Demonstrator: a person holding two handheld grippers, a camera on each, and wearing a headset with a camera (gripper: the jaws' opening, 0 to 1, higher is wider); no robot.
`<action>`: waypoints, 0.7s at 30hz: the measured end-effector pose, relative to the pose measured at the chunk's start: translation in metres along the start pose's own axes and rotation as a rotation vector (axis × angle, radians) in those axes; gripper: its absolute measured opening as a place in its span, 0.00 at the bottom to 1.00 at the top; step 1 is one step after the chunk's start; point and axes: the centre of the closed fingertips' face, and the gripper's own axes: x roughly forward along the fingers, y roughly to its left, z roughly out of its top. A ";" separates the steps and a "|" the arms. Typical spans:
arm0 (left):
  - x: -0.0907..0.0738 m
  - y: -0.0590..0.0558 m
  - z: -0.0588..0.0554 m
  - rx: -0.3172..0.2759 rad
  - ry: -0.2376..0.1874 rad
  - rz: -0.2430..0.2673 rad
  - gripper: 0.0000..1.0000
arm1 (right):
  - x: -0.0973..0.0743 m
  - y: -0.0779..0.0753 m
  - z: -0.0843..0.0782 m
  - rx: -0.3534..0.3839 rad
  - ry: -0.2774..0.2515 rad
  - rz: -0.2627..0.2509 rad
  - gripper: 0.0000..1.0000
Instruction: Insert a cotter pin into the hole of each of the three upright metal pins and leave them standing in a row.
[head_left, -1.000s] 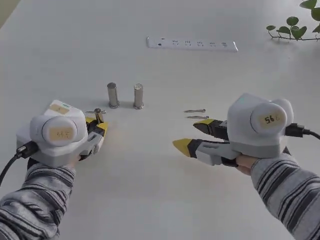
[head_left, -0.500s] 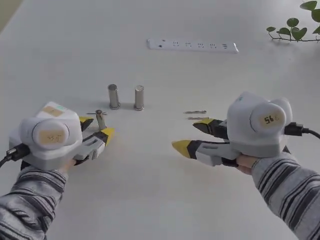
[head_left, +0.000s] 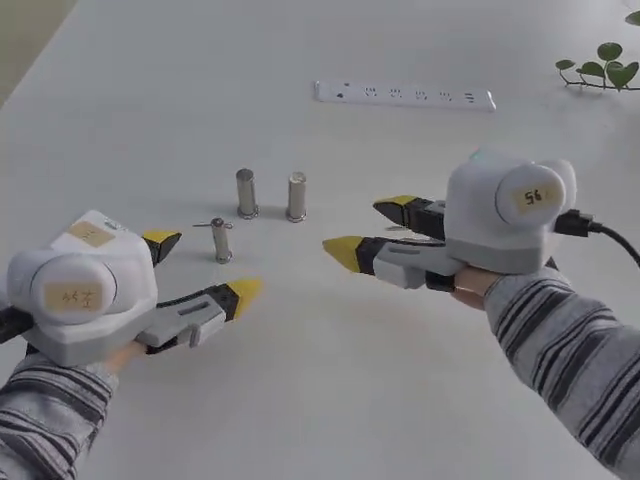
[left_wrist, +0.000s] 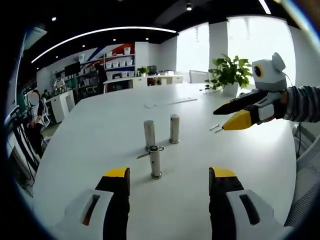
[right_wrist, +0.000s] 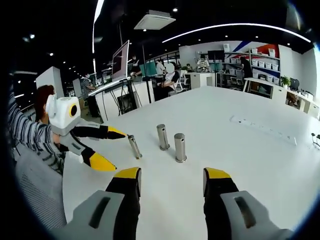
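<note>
Two plain metal pins (head_left: 246, 192) (head_left: 297, 196) stand side by side. A third pin (head_left: 220, 240), with a cotter pin through its top, stands free just in front of them to the left. My left gripper (head_left: 203, 265) is open and empty, and the third pin (left_wrist: 155, 161) rises a little ahead of its jaws. My right gripper (head_left: 366, 228) is open and empty, hovering to the right of the pins. Two loose cotter pins (left_wrist: 215, 128) lie on the table below the right gripper (left_wrist: 225, 117). The right gripper view has all three pins (right_wrist: 163, 137) (right_wrist: 180, 147) (right_wrist: 134, 146) ahead.
A white power strip (head_left: 405, 96) lies at the far side of the white table (head_left: 320, 380). Plant leaves (head_left: 610, 70) reach in at the far right, and a potted plant (left_wrist: 227, 75) stands beyond. Desks, shelves and people fill the room behind.
My left gripper has opened, let go of the pin with the cotter pin and drawn back. The right gripper has moved forward and left, over the loose cotter pins.
</note>
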 end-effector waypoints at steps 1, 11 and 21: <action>-0.002 -0.001 0.001 -0.001 -0.002 -0.002 0.65 | 0.004 0.000 0.002 0.005 -0.006 -0.002 0.46; -0.016 -0.006 0.006 -0.031 -0.011 -0.009 0.78 | 0.040 -0.003 0.010 0.015 -0.021 0.002 0.38; -0.023 -0.010 0.011 -0.064 -0.026 0.005 0.89 | 0.066 -0.017 0.023 0.055 -0.073 -0.022 0.26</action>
